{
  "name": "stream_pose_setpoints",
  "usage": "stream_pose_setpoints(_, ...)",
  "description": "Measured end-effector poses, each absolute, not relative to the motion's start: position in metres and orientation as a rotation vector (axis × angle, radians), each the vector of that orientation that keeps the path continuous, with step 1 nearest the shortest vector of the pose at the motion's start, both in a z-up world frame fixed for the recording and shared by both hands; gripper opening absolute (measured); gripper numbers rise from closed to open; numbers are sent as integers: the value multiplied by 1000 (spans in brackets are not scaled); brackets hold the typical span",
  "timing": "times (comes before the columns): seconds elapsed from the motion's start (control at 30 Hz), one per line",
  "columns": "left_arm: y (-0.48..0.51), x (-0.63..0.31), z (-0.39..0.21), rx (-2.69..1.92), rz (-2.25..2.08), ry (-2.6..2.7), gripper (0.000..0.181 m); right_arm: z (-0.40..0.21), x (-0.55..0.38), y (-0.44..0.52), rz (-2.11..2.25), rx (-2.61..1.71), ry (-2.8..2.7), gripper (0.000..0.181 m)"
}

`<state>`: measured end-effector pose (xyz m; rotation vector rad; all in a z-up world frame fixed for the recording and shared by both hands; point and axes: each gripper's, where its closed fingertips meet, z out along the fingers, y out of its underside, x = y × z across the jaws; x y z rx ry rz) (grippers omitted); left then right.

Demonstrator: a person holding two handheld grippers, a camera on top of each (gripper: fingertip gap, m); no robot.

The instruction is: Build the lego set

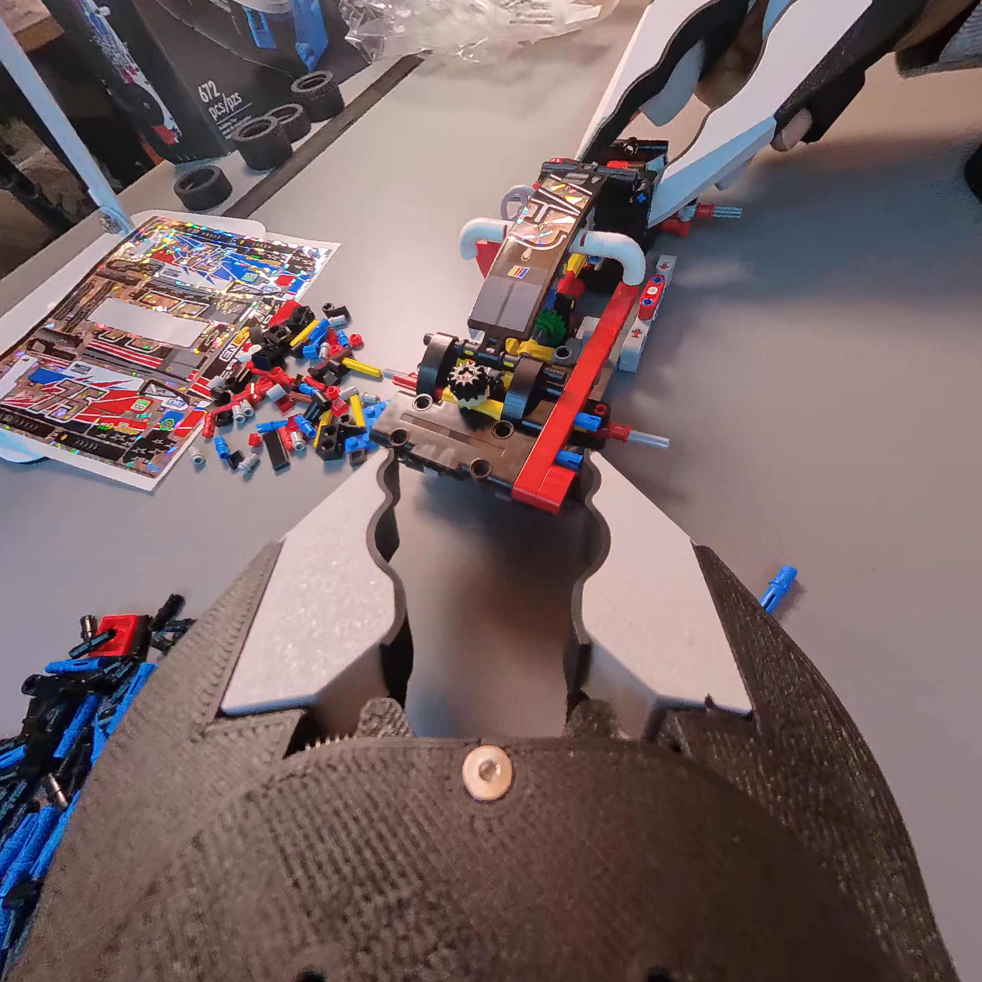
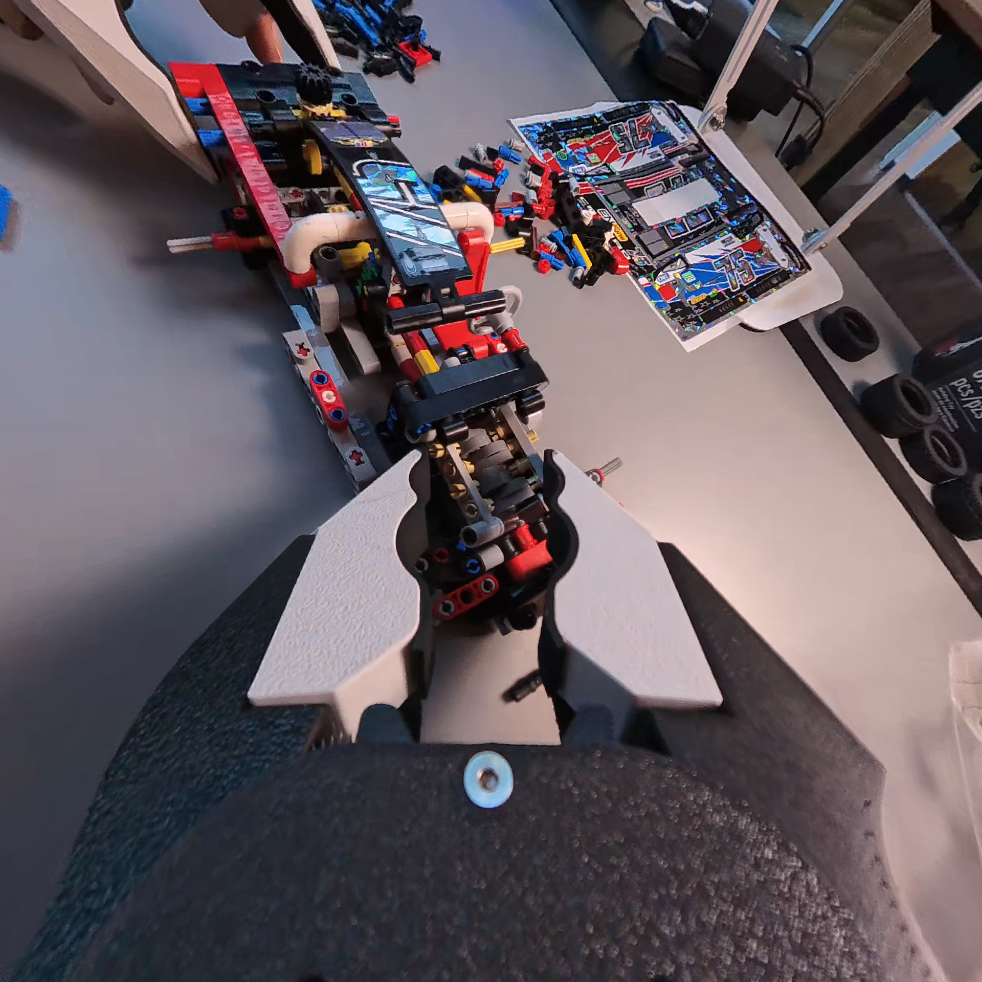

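Note:
A half-built lego car chassis (image 1: 536, 297), red, black and yellow with a shiny stickered panel on top, lies on the grey table. My left gripper (image 1: 489, 467) is closed on its near black-and-red end, one finger on each side. My right gripper (image 2: 486, 467) is closed on the opposite end, around the grey engine block of the chassis (image 2: 404, 239). The right gripper also shows at the far end in the left wrist view (image 1: 645, 175), and the left gripper shows at the top left in the right wrist view (image 2: 265, 95).
A pile of small loose pieces (image 1: 297, 382) lies left of the chassis, partly on a shiny sticker sheet (image 1: 133, 340). Black tyres (image 1: 260, 138) and the set's box (image 1: 202, 69) stand behind. A heap of blue and black pins (image 1: 64, 707) is near left; one blue pin (image 1: 778, 584) lies right. The gap from one gripper's tips to the other's is roughly 15 centimeters. The right gripper is farther from the blue pin (image 1: 778, 584), some 20 centimeters, than the left, some 8 centimeters.

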<state>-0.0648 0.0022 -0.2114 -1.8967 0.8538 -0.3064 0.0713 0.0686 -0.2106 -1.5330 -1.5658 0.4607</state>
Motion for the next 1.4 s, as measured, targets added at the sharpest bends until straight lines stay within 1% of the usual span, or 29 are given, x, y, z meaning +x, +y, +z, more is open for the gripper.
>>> stream_pose_setpoints(0.23, 16, -78, -212, -1939, -312, 766, 66, -210, 56, 91, 384, -1538, -1514, 40)
stream_pose_setpoints(0.33, 15, -79, -205, -1904, -338, 744, 66, -209, 61, 90, 390, -1545, -1504, 46)
stream_pose_setpoints(0.43, 13, -81, -196, -1867, -397, 700, 67, -198, 66, 83, 470, -1529, -1470, 50)
stream_pose_setpoints(0.57, 12, -85, -183, -1796, -463, 649, 66, -171, 71, 72, 637, -1479, -1351, 50)
stream_pose_setpoints(0.7, 13, -89, -171, -1731, -496, 609, 63, -147, 65, 58, 815, -1423, -1253, 44)
stream_pose_setpoints(0.9, 8, -92, -174, -1733, -467, 637, 60, -144, 56, 47, 859, -1410, -1250, 40)
stream_pose_setpoints(0.93, 7, -94, -175, -1735, -448, 647, 58, -145, 56, 46, 855, -1409, -1251, 37)
stream_pose_setpoints(1.03, 4, -99, -178, -1742, -397, 689, 42, -154, 56, 43, 844, -1418, -1271, 34)
stream_pose_setpoints(1.1, 3, -105, -181, -1758, -350, 698, 39, -158, 56, 42, 830, -1414, -1288, 31)
stream_pose_setpoints(1.4, -12, -94, -207, -1819, -263, 920, 39, -170, 54, 38, 712, -1387, -1369, 26)
